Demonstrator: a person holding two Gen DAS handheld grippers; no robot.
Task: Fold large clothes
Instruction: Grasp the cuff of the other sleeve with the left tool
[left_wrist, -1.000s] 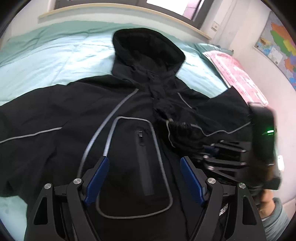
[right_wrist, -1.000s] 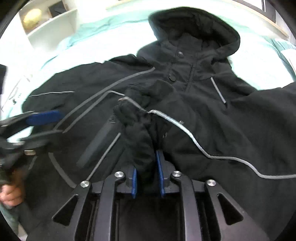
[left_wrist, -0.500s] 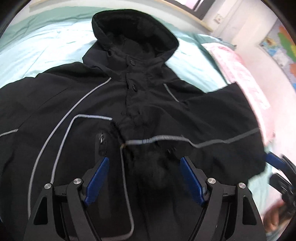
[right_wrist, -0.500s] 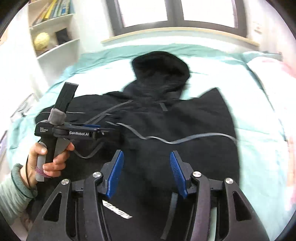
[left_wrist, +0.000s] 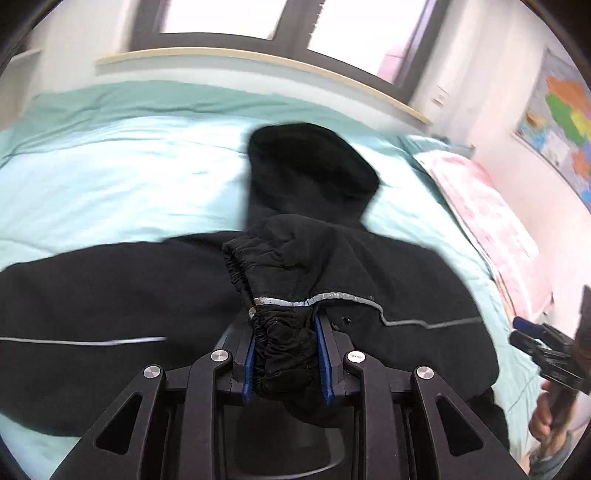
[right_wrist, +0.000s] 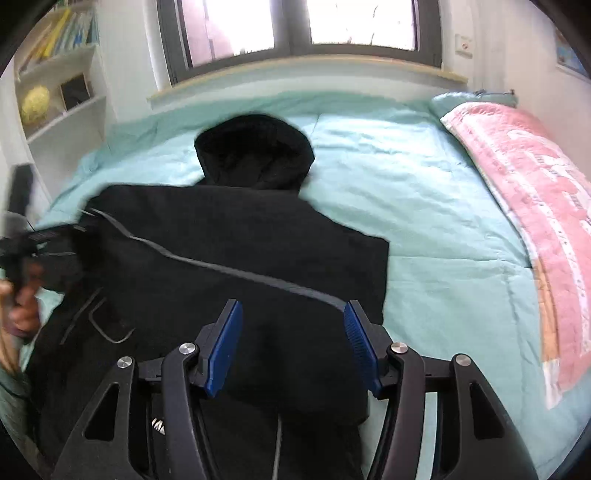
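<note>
A large black hooded jacket (left_wrist: 110, 302) with thin grey reflective piping lies spread on a bed, hood (left_wrist: 310, 166) toward the window. It also shows in the right wrist view (right_wrist: 240, 258). My left gripper (left_wrist: 284, 362) is shut on the jacket's gathered elastic sleeve cuff (left_wrist: 280, 347) and holds it lifted above the jacket body. My right gripper (right_wrist: 291, 343) is open and empty, hovering over the jacket's lower right part. The left gripper appears blurred at the left edge of the right wrist view (right_wrist: 26, 243).
The bed has a teal duvet (right_wrist: 424, 206). A pink patterned blanket (right_wrist: 528, 206) lies along its right side. White shelves (right_wrist: 55, 92) stand at the left, a window sill (right_wrist: 303, 74) behind the bed, a map (left_wrist: 561, 129) on the right wall.
My right gripper let go of the sleeve cuff, opened and drew back to the right. My left gripper closed on that cuff and lifted it.
</note>
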